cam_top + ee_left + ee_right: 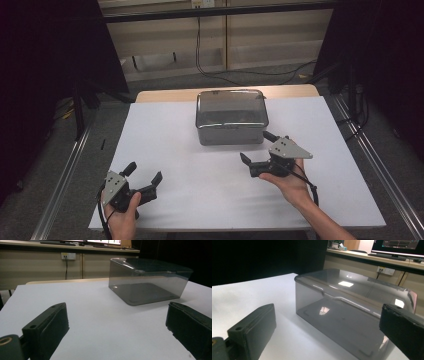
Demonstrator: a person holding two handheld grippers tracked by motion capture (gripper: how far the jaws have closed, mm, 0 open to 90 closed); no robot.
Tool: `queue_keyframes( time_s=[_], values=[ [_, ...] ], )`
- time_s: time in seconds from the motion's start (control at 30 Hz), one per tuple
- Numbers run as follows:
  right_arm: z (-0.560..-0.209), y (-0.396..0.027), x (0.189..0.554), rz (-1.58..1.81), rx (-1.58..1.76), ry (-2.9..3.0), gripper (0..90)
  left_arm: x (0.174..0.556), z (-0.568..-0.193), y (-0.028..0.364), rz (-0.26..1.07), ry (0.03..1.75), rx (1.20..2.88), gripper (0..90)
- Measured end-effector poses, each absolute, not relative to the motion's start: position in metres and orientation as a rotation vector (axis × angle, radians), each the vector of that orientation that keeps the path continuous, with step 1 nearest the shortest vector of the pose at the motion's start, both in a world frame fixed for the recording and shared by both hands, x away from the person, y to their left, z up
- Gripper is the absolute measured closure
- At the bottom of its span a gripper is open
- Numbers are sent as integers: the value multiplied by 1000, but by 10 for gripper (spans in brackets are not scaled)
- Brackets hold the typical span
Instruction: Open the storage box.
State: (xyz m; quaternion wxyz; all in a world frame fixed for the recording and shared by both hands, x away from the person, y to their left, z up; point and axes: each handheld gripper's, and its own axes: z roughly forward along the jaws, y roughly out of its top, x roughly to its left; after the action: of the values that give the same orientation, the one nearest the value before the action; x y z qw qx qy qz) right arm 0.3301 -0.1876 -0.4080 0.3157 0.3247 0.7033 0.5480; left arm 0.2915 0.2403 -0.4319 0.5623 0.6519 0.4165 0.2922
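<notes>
The box [231, 117] sits at the far middle of the table [165, 150], lid on. My right gripper [256, 151] is near its front right corner, jaws spread and empty; my left gripper [145, 176] waits well back, also spread. It looks light, stiff and slick, so I'd pinch the lid's rim.

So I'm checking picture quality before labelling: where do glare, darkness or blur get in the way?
Right gripper view: bright reflections glare on the lid of the grey translucent box, and the near black jaws are soft. Left gripper view: the box casts a faint shadow on the white table. High view: both sides of the room are very dark, the table evenly lit.
</notes>
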Motion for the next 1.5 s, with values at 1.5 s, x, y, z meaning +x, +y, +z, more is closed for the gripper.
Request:
queue_keyframes(
  time_s=[1.5],
  values=[
    [-410,-131,371,587,109,1803,282,296,-435,243,671,998,1544,43]
  ],
)
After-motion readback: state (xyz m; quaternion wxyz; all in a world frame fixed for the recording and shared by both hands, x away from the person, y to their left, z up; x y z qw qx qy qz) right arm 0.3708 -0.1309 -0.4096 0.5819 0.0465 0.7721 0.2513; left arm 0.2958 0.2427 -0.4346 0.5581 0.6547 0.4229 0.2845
